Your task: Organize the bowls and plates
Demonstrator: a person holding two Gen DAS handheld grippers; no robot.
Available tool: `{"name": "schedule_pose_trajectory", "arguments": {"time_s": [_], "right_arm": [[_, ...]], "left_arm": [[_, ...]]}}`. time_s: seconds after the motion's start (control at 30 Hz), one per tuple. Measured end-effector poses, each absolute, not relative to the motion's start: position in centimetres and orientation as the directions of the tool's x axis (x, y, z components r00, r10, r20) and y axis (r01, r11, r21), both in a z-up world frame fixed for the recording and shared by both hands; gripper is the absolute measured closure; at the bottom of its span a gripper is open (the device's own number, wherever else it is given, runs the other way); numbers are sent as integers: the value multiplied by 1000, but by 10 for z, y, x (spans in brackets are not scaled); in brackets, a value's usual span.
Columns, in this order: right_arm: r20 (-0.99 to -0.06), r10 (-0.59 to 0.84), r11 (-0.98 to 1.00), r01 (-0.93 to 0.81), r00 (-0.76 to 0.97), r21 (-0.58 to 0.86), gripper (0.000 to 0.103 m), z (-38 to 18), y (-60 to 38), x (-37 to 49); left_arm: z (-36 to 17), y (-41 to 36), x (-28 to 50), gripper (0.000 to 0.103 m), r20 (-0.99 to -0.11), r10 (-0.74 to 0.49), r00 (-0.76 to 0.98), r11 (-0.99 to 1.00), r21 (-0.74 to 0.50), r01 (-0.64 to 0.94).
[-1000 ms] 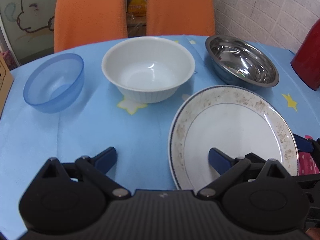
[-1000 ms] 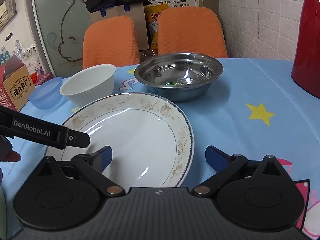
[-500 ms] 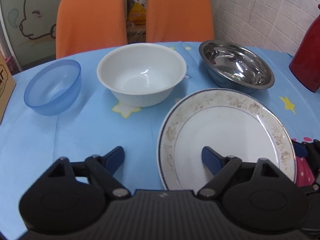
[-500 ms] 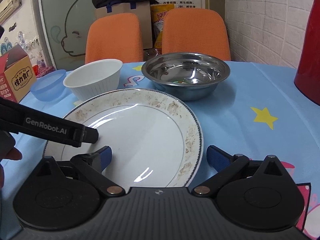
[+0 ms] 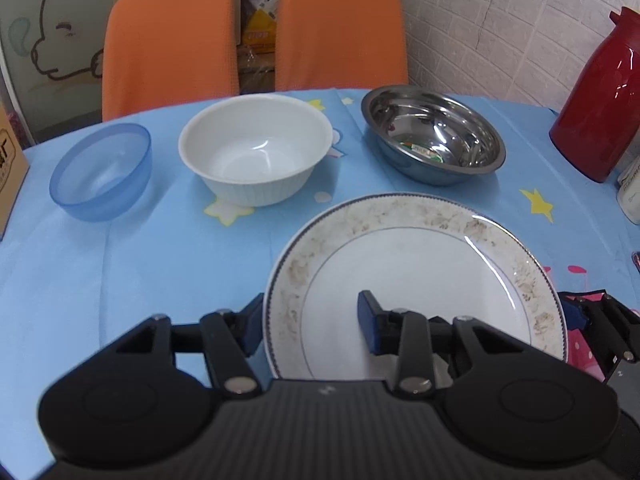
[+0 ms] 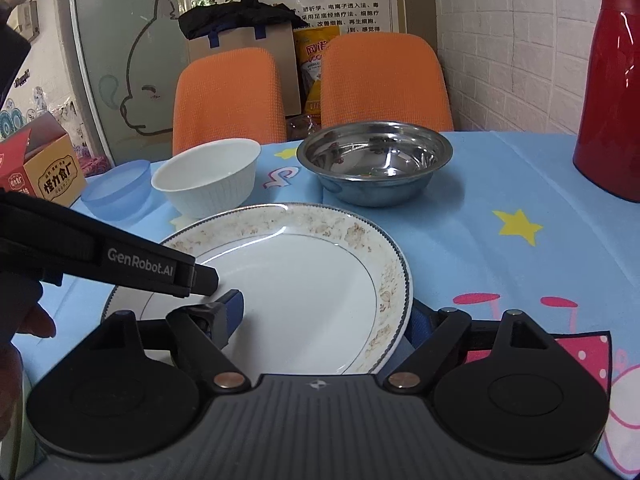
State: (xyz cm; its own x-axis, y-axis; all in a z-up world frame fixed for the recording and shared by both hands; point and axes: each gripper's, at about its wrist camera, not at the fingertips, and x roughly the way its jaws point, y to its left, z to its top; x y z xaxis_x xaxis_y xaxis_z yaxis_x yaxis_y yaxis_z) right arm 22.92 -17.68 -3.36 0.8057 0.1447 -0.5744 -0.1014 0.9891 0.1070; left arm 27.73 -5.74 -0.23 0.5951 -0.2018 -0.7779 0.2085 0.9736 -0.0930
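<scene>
A white plate [image 5: 420, 276] with a brown-patterned, blue-edged rim lies near the front of the blue table; it also shows in the right wrist view [image 6: 296, 292]. My left gripper [image 5: 310, 326] straddles its left rim, one finger over the plate, one outside. My right gripper [image 6: 326, 322] straddles its right rim the same way. Both have closed partway; whether they pinch the rim I cannot tell. Behind stand a blue plastic bowl [image 5: 102, 172], a white bowl [image 5: 256, 148] and a steel bowl [image 5: 432, 136].
A red thermos [image 5: 600, 96] stands at the right edge, with a white object [image 5: 630, 192] beside it. A cardboard box [image 6: 40, 168] sits at the left. Two orange chairs [image 5: 172, 40] stand behind the table.
Both grippers have narrowed around the plate's opposite rims. The left wrist view has risen and shifted so the plate sits more centred.
</scene>
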Motion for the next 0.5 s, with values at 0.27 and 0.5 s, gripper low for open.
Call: {"name": "schedule_pose_trajectory", "arguments": {"time_s": [0.27, 0.5], "right_arm": [[-562, 160, 986, -104, 811, 130, 0, -35, -173, 220], [-529, 173, 984, -121, 831, 133, 0, -18, -165, 207]], "left_arm": [[0, -50, 267, 69, -773, -199, 602, 975, -90, 205], [23, -33, 243, 69, -736, -203, 646, 977, -104, 187]]}}
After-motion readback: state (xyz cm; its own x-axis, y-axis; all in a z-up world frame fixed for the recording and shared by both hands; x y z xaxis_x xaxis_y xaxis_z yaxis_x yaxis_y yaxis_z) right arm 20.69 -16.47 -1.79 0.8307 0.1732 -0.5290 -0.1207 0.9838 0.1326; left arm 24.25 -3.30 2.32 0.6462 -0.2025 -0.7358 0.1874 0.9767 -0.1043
